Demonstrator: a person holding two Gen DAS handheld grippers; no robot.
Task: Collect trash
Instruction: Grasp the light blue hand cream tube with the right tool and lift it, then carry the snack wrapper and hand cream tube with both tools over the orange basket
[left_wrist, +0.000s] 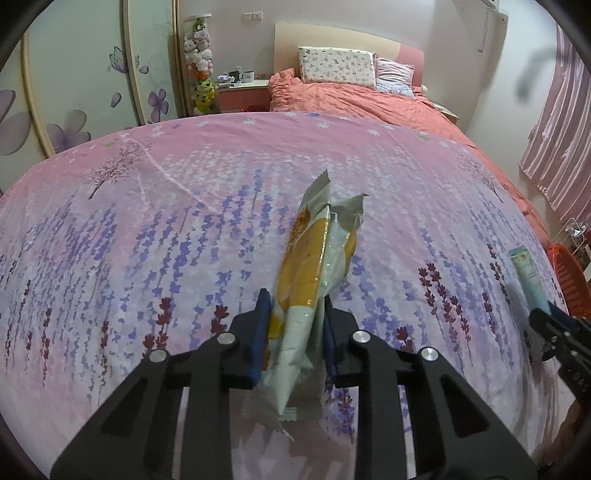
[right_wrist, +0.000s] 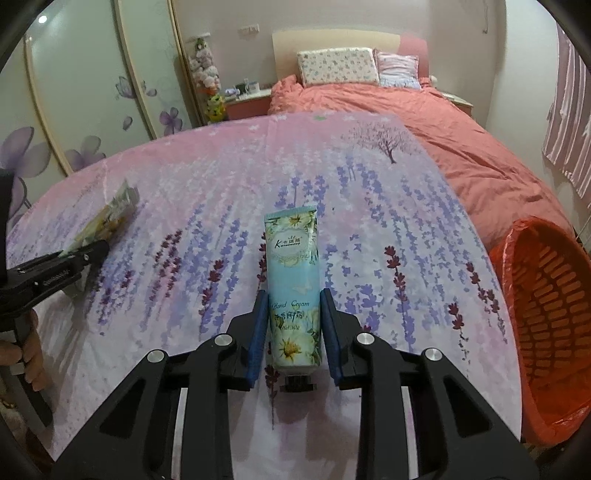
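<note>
My left gripper is shut on a yellow and white snack wrapper and holds it over the flowered bedspread. In the right wrist view the wrapper and left gripper show at far left. My right gripper is shut on a light blue hand cream tube, cap end toward the camera. The tube and right gripper also show at the right edge of the left wrist view. An orange trash basket with a red liner stands right of the bed.
An orange duvet and two pillows lie at the bed's head. A nightstand with cups and a column of plush toys stand at back left. Flowered wardrobe doors line the left, striped curtains the right.
</note>
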